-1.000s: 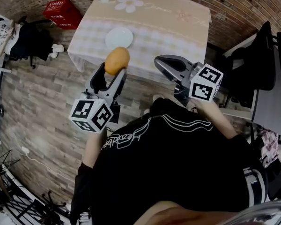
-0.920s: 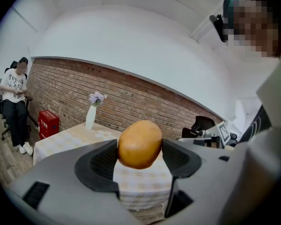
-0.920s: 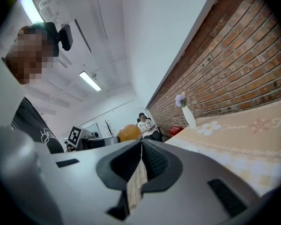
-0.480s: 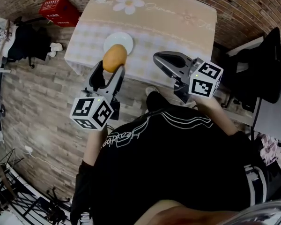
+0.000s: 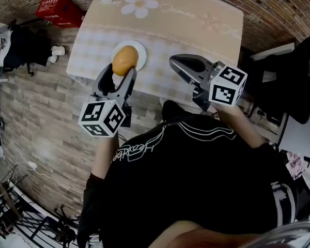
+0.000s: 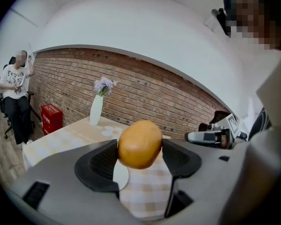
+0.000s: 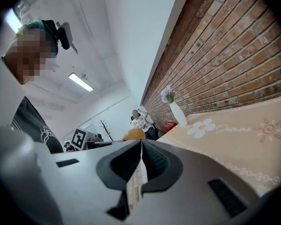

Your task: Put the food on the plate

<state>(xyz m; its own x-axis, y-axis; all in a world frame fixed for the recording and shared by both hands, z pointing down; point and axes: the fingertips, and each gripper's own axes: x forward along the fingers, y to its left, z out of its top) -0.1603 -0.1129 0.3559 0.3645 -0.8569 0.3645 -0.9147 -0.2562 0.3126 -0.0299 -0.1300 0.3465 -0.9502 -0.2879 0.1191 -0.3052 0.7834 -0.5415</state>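
Food (image 5: 125,60) pinched in left gripper (image 5: 119,72), in the air over the white plate (image 5: 141,53), not resting on it. Plate sits near-left on table (image 5: 196,30). Right gripper (image 5: 183,66) pressed together, empty, level, over the table's near edge, right of plate.

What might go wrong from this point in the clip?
The round golden-brown food item is pinched only at its sides by the left gripper; it may slip. It hangs clear above the small white plate, so released from this height it might roll off onto the checked tablecloth.
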